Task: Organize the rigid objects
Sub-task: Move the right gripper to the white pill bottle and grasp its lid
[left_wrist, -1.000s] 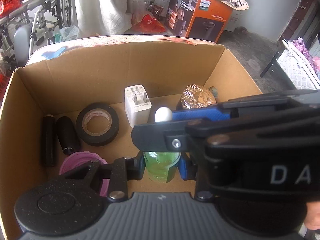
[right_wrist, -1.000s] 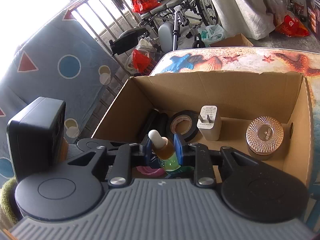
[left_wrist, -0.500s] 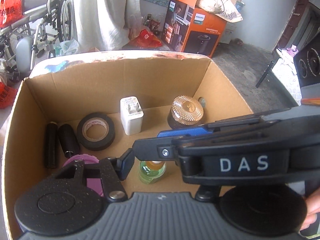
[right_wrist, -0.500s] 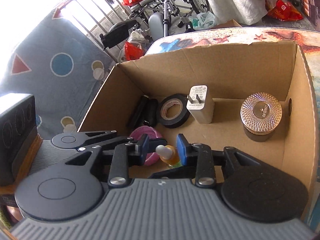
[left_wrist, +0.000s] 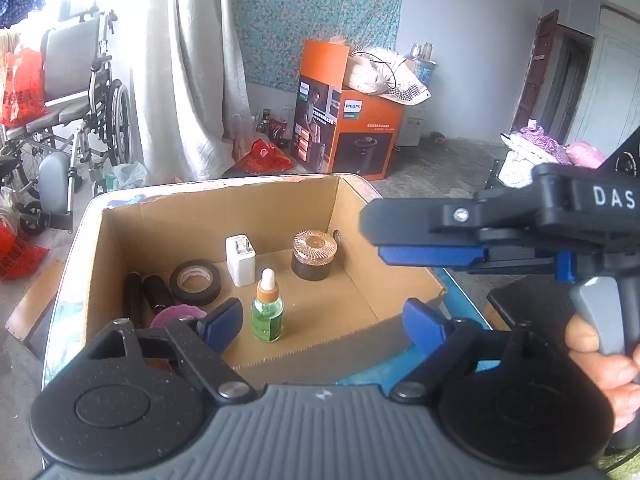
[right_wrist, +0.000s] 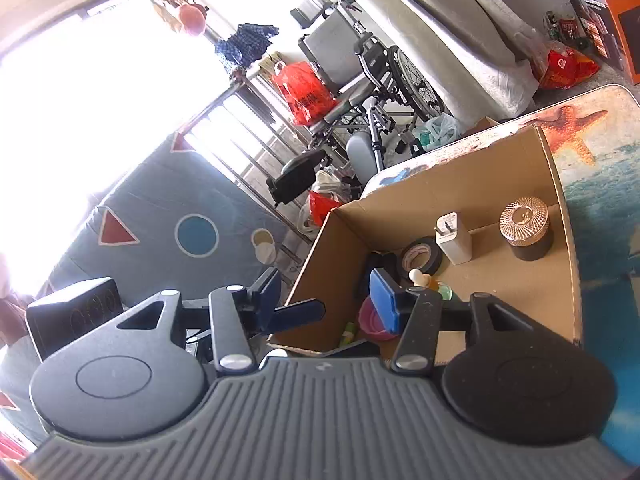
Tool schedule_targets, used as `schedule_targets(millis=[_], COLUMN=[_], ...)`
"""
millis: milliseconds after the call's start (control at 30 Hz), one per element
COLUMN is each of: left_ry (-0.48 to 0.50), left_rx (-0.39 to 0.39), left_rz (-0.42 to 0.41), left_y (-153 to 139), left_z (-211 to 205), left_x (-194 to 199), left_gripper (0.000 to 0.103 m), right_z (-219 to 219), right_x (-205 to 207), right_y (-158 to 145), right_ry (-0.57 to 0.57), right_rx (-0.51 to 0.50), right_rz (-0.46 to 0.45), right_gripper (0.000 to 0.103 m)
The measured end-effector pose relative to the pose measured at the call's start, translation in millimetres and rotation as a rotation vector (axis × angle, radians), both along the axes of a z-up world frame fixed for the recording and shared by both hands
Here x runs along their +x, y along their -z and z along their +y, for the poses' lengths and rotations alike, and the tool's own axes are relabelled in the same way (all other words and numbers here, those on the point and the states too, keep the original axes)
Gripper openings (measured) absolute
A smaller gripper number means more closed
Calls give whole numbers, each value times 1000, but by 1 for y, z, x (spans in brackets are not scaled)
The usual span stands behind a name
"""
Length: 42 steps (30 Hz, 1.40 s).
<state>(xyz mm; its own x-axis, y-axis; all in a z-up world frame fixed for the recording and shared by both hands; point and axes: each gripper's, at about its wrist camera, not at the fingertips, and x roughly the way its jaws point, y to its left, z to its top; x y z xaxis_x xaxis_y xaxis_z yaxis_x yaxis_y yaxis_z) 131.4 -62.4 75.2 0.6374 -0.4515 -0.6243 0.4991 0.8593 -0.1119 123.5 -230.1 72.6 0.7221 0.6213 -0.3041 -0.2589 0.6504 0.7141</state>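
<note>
A green dropper bottle (left_wrist: pixel 267 308) stands upright on the floor of an open cardboard box (left_wrist: pixel 152 216). Around it are a white charger (left_wrist: pixel 240 260), a black tape roll (left_wrist: pixel 195 282), a brown jar with a gold lid (left_wrist: pixel 314 255), two black cylinders (left_wrist: pixel 146 296) and a pink round object (left_wrist: pixel 178 315). My left gripper (left_wrist: pixel 324 320) is open and empty above the box's near edge. My right gripper (right_wrist: pixel 328 298) is open and empty above the box's left wall; it also shows at the right of the left wrist view (left_wrist: pixel 500 232). The bottle's cap (right_wrist: pixel 418 277) peeks past its right finger.
The box sits on a table with a sea-print cover (right_wrist: pixel 592 184). A wheelchair (left_wrist: pixel 76 120), red bags and an orange carton (left_wrist: pixel 348 128) stand on the floor behind. A blue patterned cushion (right_wrist: pixel 168 236) lies left of the table.
Both grippers let go of the dropper bottle and drew up and back from the box. The bottle now stands alone on the box floor.
</note>
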Motion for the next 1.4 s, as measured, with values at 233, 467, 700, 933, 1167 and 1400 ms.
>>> schedule_targets(millis=[233, 467, 700, 933, 1167, 1400], left_ry=[-64, -122, -180, -233, -253, -235], left_rx=[23, 10, 14, 22, 50, 55], left_rz=[-44, -29, -59, -39, -17, 6], left_y=[9, 27, 42, 65, 90, 103], left_z=[35, 60, 83, 102, 107, 101], left_x=[-54, -60, -63, -46, -19, -4], left_gripper=[94, 94, 94, 94, 82, 70], right_z=[8, 50, 78, 108, 135, 155], right_x=[-56, -51, -38, -11, 14, 34], right_y=[22, 48, 50, 58, 61, 66], right_ry=[8, -36, -54, -104, -112, -110], right_rx=[54, 13, -40, -38, -75, -119], right_rz=[24, 118, 137, 175, 175, 157], right_gripper=[61, 61, 61, 61, 61, 54])
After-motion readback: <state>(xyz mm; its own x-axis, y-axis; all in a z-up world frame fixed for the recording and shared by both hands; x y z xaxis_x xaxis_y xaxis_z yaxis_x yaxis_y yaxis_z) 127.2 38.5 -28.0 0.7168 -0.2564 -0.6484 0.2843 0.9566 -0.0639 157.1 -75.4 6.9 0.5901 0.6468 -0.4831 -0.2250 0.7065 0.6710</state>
